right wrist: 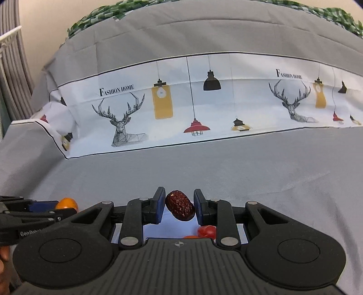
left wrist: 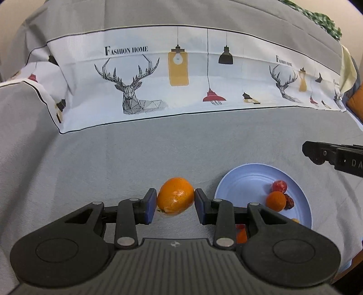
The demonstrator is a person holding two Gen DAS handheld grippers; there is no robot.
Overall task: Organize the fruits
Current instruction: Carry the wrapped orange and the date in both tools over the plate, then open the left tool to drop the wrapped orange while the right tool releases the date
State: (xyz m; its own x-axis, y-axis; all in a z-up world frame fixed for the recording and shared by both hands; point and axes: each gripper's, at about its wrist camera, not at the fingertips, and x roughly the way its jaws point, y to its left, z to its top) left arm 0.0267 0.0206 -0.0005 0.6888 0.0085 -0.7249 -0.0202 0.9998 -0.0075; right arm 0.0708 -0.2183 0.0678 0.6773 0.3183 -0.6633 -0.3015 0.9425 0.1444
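My left gripper [left wrist: 175, 199] is shut on an orange kumquat [left wrist: 174, 195] and holds it above the grey cloth, left of a light blue plate [left wrist: 245, 179]. The plate holds a small orange fruit [left wrist: 275, 200], a red cherry tomato [left wrist: 279, 186] and a dark red date [left wrist: 290, 201]. My right gripper [right wrist: 179, 205] is shut on a wrinkled dark red date [right wrist: 180, 205] above the blue plate [right wrist: 156, 229], where a red tomato [right wrist: 206, 231] shows below. The right gripper also shows at the right edge of the left wrist view [left wrist: 333, 156]; the left gripper shows with the kumquat [right wrist: 67, 203] in the right wrist view.
A grey cloth [left wrist: 136, 158] covers the surface. A white band printed with deer and lamps [left wrist: 181, 79] rises behind it. A green checked cloth [right wrist: 102, 13] lies on top at the back. An orange object [left wrist: 356, 102] sits at the far right.
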